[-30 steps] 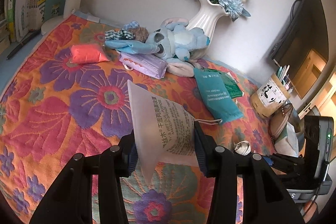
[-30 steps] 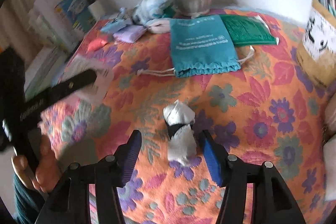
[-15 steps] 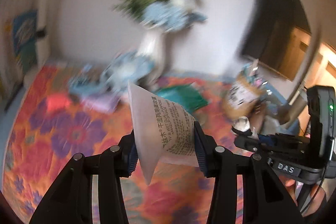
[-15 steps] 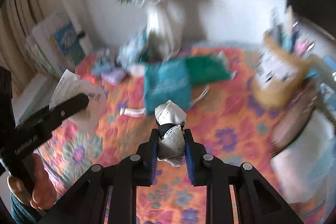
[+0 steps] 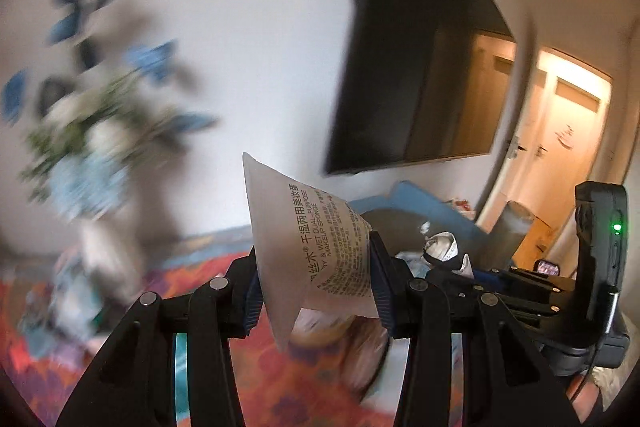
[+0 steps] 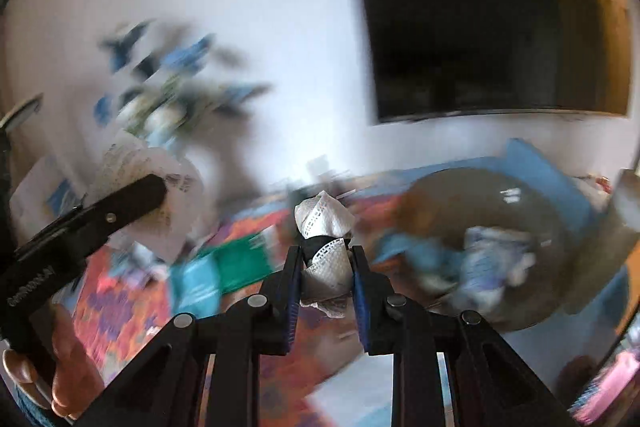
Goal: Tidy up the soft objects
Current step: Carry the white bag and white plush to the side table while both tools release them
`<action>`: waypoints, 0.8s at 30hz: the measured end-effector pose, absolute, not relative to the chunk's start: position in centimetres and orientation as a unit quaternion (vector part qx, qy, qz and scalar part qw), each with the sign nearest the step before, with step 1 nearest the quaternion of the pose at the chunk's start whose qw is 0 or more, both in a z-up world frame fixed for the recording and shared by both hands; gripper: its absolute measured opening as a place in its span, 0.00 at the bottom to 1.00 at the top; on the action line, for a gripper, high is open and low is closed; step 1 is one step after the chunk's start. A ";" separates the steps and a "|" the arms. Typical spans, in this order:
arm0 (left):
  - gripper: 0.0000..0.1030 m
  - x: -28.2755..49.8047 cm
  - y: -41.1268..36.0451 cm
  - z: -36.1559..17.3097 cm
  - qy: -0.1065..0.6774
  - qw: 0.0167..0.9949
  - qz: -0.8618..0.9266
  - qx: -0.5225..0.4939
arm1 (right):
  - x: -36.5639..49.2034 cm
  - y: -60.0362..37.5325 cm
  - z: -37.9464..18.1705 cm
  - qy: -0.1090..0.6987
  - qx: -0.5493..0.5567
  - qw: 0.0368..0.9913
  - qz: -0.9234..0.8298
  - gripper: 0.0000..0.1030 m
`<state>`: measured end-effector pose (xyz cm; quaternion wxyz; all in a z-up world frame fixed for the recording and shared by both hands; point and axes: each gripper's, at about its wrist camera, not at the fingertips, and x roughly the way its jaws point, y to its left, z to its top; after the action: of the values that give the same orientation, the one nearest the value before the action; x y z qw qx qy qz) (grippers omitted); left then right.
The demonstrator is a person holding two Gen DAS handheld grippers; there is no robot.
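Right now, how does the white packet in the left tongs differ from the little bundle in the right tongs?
The white packet is flat, smooth plastic with printed black text; the bundle is crumpled white lace-edged cloth cinched by a black band. The packet is wide and juts well above the left tongs; the bundle is small and barely overtops the right tongs. Both are white, soft, and clamped off the table.

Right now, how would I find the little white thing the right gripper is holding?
Start at the big grey bowl on the right of the right wrist view, then look left to the right gripper. Pinched between its blue-padded fingers is a small white lacy bundle, the only one cinched by a black band.
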<state>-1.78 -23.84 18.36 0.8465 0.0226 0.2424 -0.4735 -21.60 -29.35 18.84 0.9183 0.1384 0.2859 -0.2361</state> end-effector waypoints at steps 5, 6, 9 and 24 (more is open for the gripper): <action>0.41 -2.6 -31.5 18.4 0.243 0.829 -0.500 0.062 | -24.1 -36.7 19.6 0.269 0.183 0.896 -0.302 0.22; 0.41 -2.7 -32.6 18.2 0.247 0.826 -0.503 0.067 | -24.5 -37.7 19.6 0.267 0.192 0.892 -0.309 0.22; 0.41 -2.8 -35.9 17.3 0.262 0.814 -0.513 0.081 | -25.5 -41.0 19.1 0.267 0.215 0.879 -0.331 0.22; 0.82 -3.2 -41.0 16.2 0.262 0.804 -0.521 0.116 | -25.5 -47.9 15.4 0.296 0.267 0.843 -0.362 0.49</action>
<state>-3.19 -40.96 16.25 0.8042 0.1163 0.2622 -0.5205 -25.46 -47.90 15.36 0.8426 0.2673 0.2964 -0.3615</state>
